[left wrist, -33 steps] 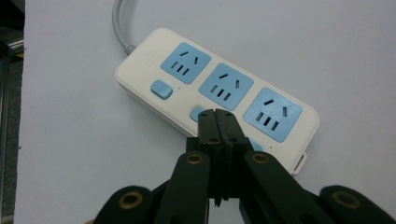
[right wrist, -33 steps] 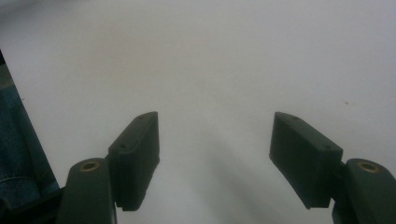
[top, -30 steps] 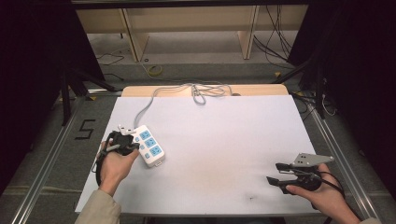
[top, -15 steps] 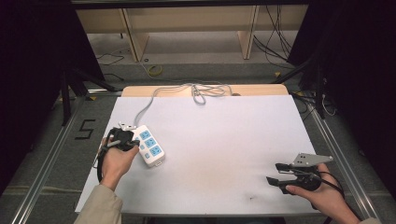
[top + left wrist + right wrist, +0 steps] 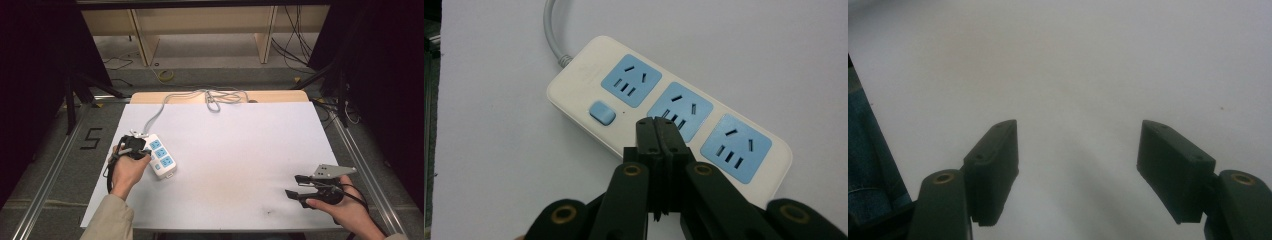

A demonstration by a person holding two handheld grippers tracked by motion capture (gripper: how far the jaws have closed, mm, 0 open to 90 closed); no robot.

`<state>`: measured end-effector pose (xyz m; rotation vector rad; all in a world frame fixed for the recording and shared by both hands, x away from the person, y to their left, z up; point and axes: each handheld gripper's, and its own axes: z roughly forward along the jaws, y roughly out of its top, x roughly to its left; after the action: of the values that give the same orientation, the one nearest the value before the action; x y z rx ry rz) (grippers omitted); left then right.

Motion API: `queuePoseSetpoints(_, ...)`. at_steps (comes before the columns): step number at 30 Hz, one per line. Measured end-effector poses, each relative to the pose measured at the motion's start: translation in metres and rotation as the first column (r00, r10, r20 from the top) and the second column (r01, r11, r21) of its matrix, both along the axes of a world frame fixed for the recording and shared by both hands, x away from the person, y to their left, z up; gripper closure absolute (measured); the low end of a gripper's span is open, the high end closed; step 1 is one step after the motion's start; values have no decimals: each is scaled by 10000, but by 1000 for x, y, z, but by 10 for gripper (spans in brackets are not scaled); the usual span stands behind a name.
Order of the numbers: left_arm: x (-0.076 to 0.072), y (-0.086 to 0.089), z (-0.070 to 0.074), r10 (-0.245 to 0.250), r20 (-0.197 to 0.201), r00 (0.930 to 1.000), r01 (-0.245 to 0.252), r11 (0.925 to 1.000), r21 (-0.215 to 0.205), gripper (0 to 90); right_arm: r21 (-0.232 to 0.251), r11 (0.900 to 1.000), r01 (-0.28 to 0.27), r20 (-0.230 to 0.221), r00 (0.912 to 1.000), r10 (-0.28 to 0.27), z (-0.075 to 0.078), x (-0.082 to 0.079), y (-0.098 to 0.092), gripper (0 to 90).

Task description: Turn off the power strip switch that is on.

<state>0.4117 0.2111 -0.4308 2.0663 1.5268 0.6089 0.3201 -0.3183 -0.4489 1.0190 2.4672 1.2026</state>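
Observation:
A white power strip (image 5: 161,156) with three blue sockets and a blue switch (image 5: 602,111) lies at the left of the white table (image 5: 240,160). Its grey cable (image 5: 156,116) runs back to a coiled bundle (image 5: 220,96) at the far edge. My left gripper (image 5: 142,149) is shut with nothing held; its tips (image 5: 657,131) hover over the strip's near edge, just right of the switch, in front of the middle socket (image 5: 680,111). My right gripper (image 5: 295,186) rests low at the right front of the table, jaws wide open over bare white surface (image 5: 1078,135).
A wooden board (image 5: 280,96) edges the table's far side. Metal rails (image 5: 360,155) run along both sides. A "5" mark (image 5: 91,138) is on the floor at left. Blue fabric (image 5: 868,165) shows at the left edge of the right gripper view.
My left gripper has edged slightly forward along the power strip's left side. The right gripper has stayed put.

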Motion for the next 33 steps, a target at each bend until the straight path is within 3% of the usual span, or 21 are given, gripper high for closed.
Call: queuePoseSetpoints(33,19,-3,-12,-67,-791,9968,86,9997,235,898,15,10000,-46,-27,10000,46,0,-1,1,331)
